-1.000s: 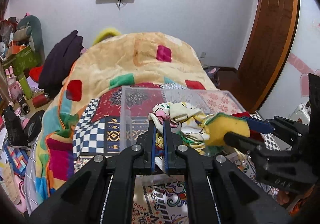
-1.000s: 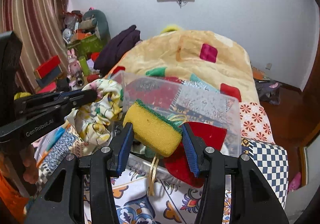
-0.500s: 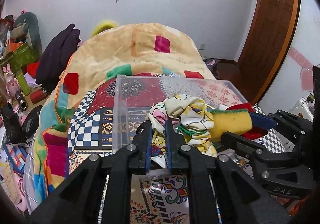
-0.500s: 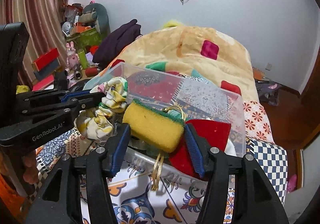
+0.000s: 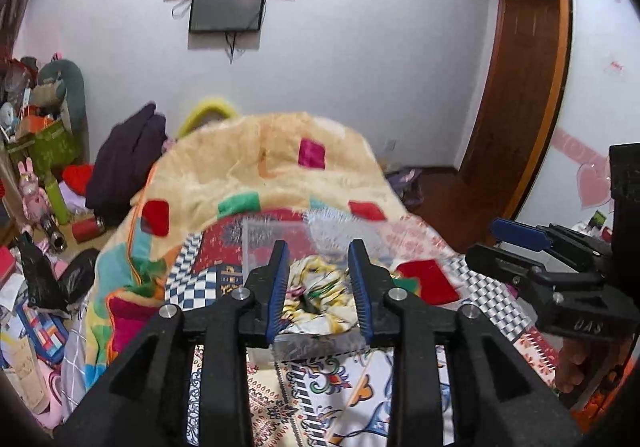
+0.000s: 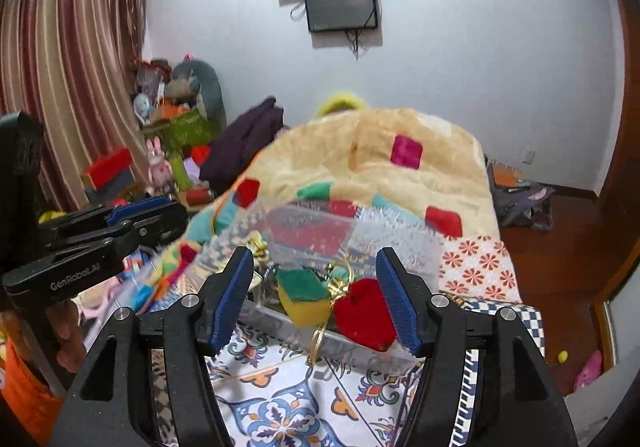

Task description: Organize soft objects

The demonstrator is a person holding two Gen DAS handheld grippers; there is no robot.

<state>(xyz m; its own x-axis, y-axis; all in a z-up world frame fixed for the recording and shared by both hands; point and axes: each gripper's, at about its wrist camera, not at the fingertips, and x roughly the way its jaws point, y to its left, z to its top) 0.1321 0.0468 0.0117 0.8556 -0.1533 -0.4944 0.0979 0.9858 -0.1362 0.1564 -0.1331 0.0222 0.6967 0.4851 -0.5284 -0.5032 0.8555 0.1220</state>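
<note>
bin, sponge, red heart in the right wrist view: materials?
Bin: looks like clear rigid plastic, glossy; the quilt pattern shows through its wall. Sponge: yellow foam, matte, with a green scouring layer on top. Red heart: seemingly plush or felt, fuzzy and matte.

the sponge [image 6: 306, 297] is yellow with a green top, beside a red heart cushion [image 6: 366, 315] and a gold ribbon [image 6: 324, 327]. the cloth [image 5: 320, 295] is cream with yellow, pink and green print. the blanket [image 5: 260, 167] is tan with red, magenta and green squares.

Bed [image 6: 280, 407] – patterned quilt; clear bin [image 6: 360, 243] and beige blanket [image 5: 256, 151] on it.
</note>
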